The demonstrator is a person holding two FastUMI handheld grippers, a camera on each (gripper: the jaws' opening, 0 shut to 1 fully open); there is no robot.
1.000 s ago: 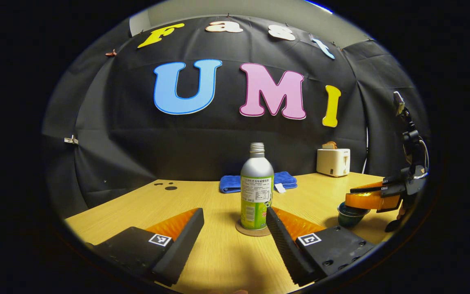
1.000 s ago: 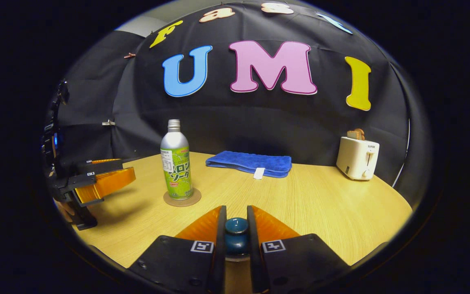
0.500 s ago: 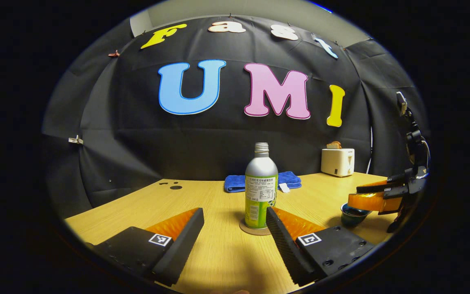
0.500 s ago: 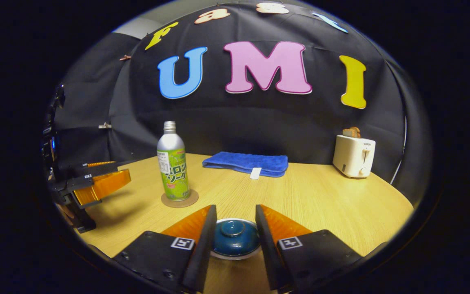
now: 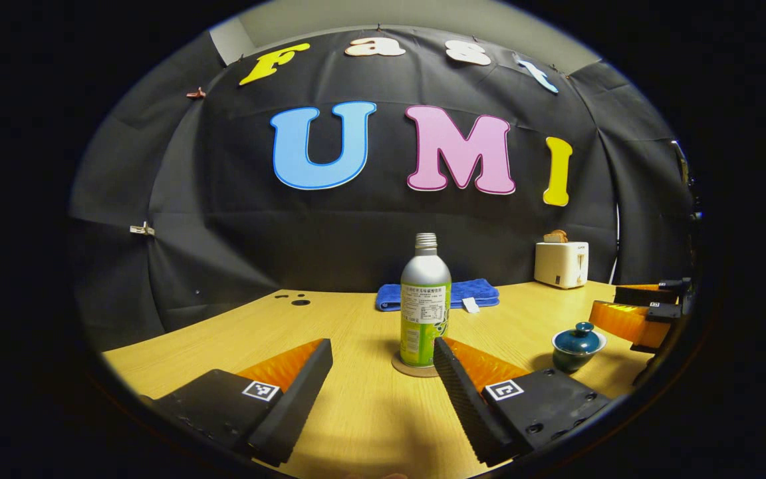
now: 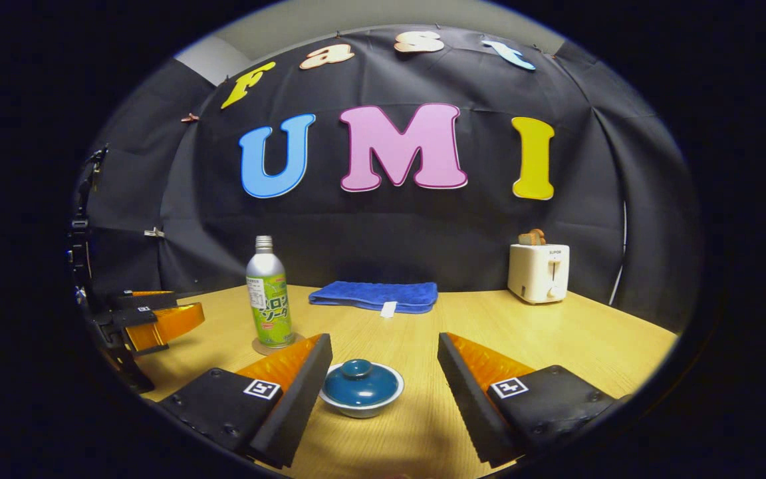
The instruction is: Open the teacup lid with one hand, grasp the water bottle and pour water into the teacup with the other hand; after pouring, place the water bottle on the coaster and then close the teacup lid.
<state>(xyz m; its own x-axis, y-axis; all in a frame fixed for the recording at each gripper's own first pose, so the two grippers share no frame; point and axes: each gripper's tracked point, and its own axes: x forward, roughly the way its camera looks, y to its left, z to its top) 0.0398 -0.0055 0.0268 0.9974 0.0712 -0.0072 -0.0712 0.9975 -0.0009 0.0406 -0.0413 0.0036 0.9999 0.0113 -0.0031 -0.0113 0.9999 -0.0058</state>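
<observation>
A silver and green water bottle (image 5: 425, 303) (image 6: 268, 294) stands upright on a round cork coaster (image 5: 413, 367) (image 6: 275, 346) on the wooden table. The dark blue teacup (image 5: 577, 346) (image 6: 361, 388) sits on the table with its lid on. In the left gripper view my left gripper (image 5: 383, 379) is open, a little in front of the bottle and apart from it. In the right gripper view my right gripper (image 6: 383, 372) is open, with the lidded teacup between its fingers and touching neither. The right gripper (image 5: 642, 313) also appears at the right edge of the left gripper view, and the left gripper (image 6: 150, 313) at the left of the right gripper view.
A folded blue towel (image 5: 437, 293) (image 6: 376, 295) lies at the back of the table (image 5: 356, 412). A white toaster (image 5: 561, 263) (image 6: 538, 272) with bread in it stands at the back right. Dark spots (image 5: 295, 298) mark the table's back left.
My right gripper let go of the lid knob, opened wide and drew back and up from the teacup. My left gripper stayed open and backed slightly from the bottle.
</observation>
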